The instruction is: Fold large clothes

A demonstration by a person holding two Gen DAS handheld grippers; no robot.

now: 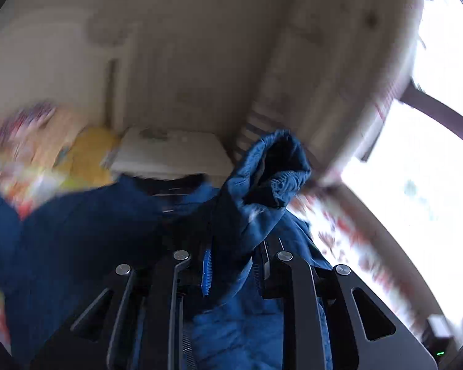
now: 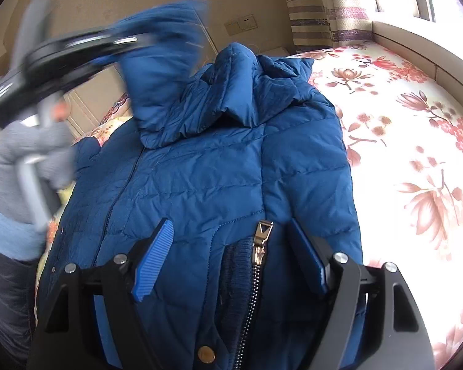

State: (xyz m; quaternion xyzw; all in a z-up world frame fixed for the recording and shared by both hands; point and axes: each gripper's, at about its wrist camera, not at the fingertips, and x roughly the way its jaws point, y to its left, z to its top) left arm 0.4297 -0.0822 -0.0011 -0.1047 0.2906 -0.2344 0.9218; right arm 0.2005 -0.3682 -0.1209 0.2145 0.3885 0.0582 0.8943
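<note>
Blue quilted jacket (image 2: 219,166) lies front-up along the left side of the bed (image 2: 416,141), hood toward the far wall, zipper part open at the hem. The left gripper (image 1: 228,265), fingers clamped on a sleeve (image 1: 262,178), holds it lifted above the jacket's left shoulder. The right gripper (image 2: 231,259) hovers at the near hem, fingers apart, empty. Judged step: folding the sleeve inward; the next move calls for laying it flat across the chest before letting go.
</note>
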